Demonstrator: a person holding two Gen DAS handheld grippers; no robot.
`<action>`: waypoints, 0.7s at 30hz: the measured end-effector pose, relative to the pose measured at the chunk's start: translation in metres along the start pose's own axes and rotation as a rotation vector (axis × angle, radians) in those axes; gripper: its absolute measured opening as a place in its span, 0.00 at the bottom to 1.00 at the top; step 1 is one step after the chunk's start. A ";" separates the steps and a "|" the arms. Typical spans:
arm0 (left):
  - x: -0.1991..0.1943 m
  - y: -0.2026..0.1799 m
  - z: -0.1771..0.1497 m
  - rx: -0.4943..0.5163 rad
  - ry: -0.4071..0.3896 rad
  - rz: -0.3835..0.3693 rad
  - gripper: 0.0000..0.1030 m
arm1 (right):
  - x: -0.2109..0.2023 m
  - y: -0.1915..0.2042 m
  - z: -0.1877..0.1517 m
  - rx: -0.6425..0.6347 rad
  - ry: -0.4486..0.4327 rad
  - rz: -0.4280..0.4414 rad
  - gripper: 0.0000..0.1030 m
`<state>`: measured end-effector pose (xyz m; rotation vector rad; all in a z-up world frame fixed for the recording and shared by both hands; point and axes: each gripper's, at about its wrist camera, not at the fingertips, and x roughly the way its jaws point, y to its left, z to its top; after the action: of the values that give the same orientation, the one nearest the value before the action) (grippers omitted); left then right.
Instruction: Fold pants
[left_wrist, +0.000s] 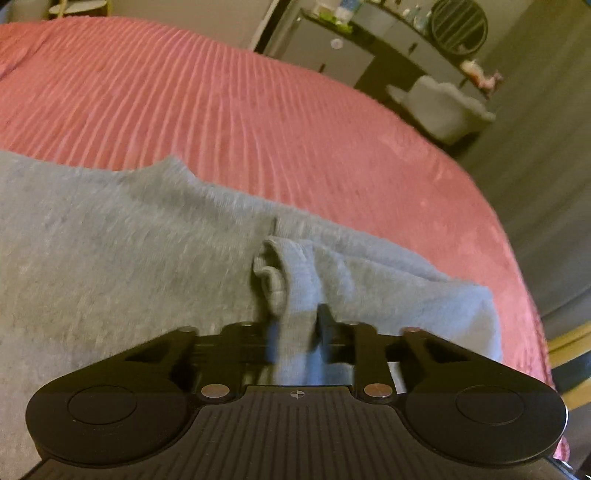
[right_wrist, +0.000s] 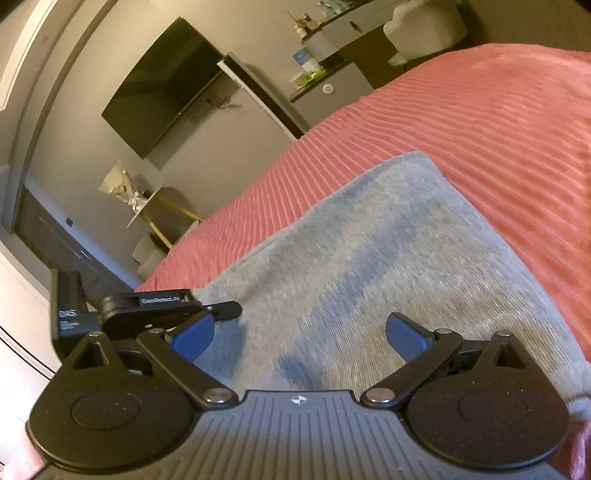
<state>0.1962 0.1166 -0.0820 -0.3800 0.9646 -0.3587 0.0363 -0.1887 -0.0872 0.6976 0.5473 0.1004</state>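
Grey pants (left_wrist: 110, 240) lie spread on a pink ribbed bedspread (left_wrist: 221, 92). My left gripper (left_wrist: 295, 326) is shut on a bunched fold of the grey cloth, which rises between its fingers and hides the left one. The cuff-like ribbed end curls just ahead of the tips. In the right wrist view the pants (right_wrist: 369, 240) fill the middle as a flat folded panel. My right gripper (right_wrist: 299, 332) hovers over them, open, with its blue pads (right_wrist: 194, 334) wide apart and nothing between them. The left gripper (right_wrist: 232, 309) shows at that view's left, at the cloth's edge.
The bed's edge curves down on the right of the left wrist view. Beyond it stand a white fluffy chair (left_wrist: 443, 107) and a grey cabinet (left_wrist: 351, 48) with small items on top. A dark TV (right_wrist: 162, 85) hangs on the wall.
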 end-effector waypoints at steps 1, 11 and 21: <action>0.000 0.003 -0.001 -0.011 -0.005 -0.011 0.21 | 0.001 0.000 0.000 -0.004 -0.005 0.003 0.96; -0.004 0.011 -0.008 0.018 -0.033 -0.014 0.30 | -0.007 0.004 0.000 -0.116 -0.147 -0.072 0.96; -0.002 -0.002 -0.008 0.066 -0.051 0.033 0.23 | -0.001 0.001 0.003 -0.168 -0.131 -0.257 0.96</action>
<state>0.1885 0.1148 -0.0842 -0.3117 0.9055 -0.3484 0.0371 -0.1903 -0.0841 0.4626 0.4918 -0.1377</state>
